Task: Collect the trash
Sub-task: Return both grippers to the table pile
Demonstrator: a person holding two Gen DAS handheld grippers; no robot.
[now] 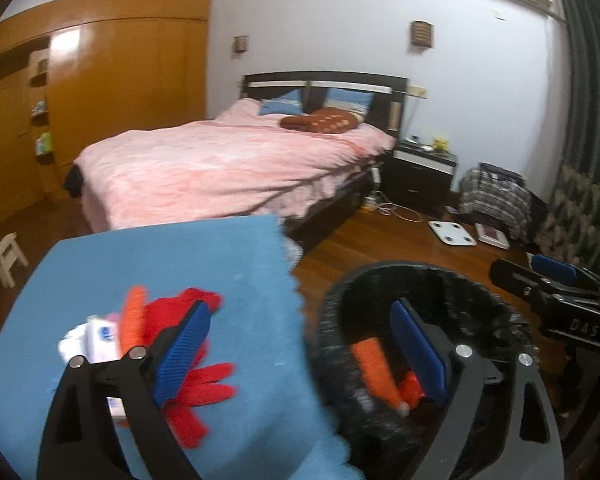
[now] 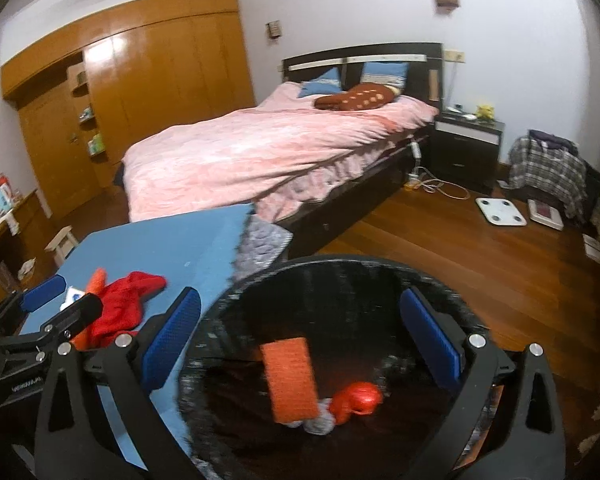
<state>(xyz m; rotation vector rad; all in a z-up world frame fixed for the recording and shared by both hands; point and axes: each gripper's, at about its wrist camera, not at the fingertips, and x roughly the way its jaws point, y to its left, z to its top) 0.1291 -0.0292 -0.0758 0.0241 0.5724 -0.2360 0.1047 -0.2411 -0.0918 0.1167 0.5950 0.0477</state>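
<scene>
A black bin (image 2: 340, 280) lined with a black bag stands by the blue table (image 2: 172, 240); it also shows in the left wrist view (image 1: 340, 300). Inside lie an orange sponge-like piece (image 2: 290, 380), a red crumpled piece (image 2: 360, 398) and a grey wad (image 2: 320, 424). On the blue table (image 1: 180, 264) lie a red glove (image 1: 204, 384), an orange piece (image 1: 132, 316) and a white-blue packet (image 1: 100, 340). My left gripper (image 1: 300, 360) is open and empty, one finger over the table, one over the bin. My right gripper (image 2: 300, 340) is open and empty above the bin.
A bed with a pink cover (image 1: 228, 160) stands behind the table, a dark nightstand (image 1: 424, 172) beside it. A white scale (image 1: 452, 232) and a plaid-covered pile (image 1: 496, 196) sit on the wooden floor. A small white stool (image 1: 6, 258) stands at left.
</scene>
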